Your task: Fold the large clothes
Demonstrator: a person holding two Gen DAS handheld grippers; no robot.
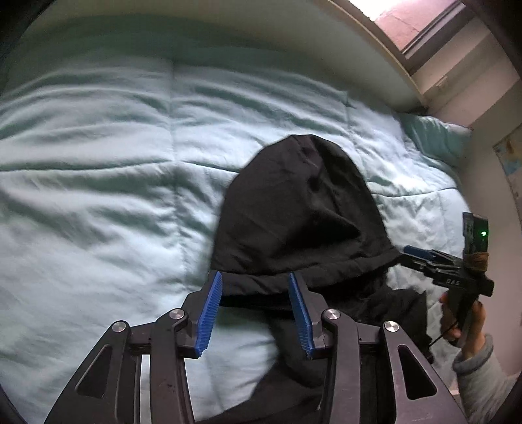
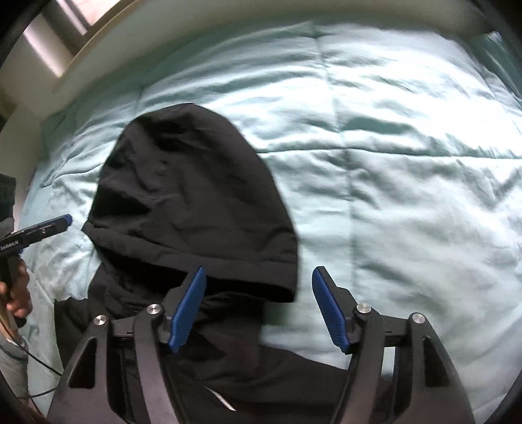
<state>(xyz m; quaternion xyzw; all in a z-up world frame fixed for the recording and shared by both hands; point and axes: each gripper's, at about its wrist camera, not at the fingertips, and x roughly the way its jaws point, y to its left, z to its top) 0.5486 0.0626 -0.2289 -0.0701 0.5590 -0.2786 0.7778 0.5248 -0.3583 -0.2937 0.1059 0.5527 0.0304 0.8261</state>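
A pale aqua quilted comforter covers the bed and fills most of both views, its stitched seams and soft wrinkles running out on every side of the black hooded jacket. The jacket lies on the comforter with its hood spread flat, pointing toward the far edge of the bed; its body trails back under both grippers. Beyond the hood, a light wall rises behind the bed, and a window with a pale frame sits up at the corner. Off to the hood's side, near that corner, rests a matching aqua pillow.

The left gripper hovers over the hood's base seam with its blue pads spread wide, clasping nothing. The right gripper is likewise wide open, one pad over the collar, the other over bare comforter, empty. A bare hand in a grey sleeve grips its handle beside the jacket.
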